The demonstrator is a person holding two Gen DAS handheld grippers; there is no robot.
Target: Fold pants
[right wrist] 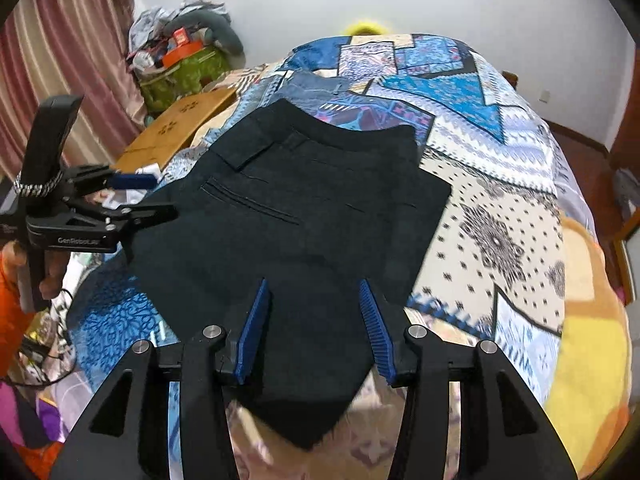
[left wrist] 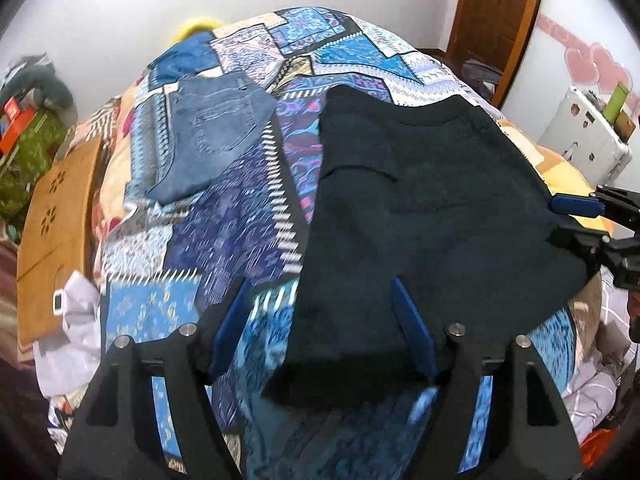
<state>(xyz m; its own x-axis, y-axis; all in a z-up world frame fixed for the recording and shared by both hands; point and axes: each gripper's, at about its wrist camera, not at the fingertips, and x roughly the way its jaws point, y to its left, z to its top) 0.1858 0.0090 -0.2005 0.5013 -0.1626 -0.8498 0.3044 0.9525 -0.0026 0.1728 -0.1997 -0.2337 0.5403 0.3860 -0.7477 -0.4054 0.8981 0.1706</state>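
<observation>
Hovered over the bed (right wrist: 500, 184), both tools angled steeply down at the black pants (right wrist: 304, 216). Left gripper (left wrist: 320, 320) hung at the near left corner of the garment, jaws spread wide, left blue pad out over the patchwork quilt (left wrist: 224, 232), right pad over black cloth, nothing pinched. Seen from the right wrist camera as a black clamp body at the far left edge, gripped from below by a hand (right wrist: 48, 268) next to an orange sleeve (right wrist: 12, 312), fingers curled round the handle. Read "GenRobot" in pale print on the side of that clamp, with the last letters too small to make out, possibly more after it. Right gripper (right wrist: 316, 316) sat about half open above the near pointed end of the pants, blue ribbed pads either side of the fabric, apparently clear of it, no fold caught between them. From the left wrist camera, only its blue fingertip and black linkage poked in at the right edge, level with the garment's far side. Pants lay folded flat across the middle of the quilt, waistband away, welt pocket showing on the upper layer, one corner trailing off toward the bed's near edge. Folded blue jeans (left wrist: 212, 136) rested further up the quilt, apart from the black pair. Wooden board (left wrist: 60, 220) leaned beside the bed on the left.
</observation>
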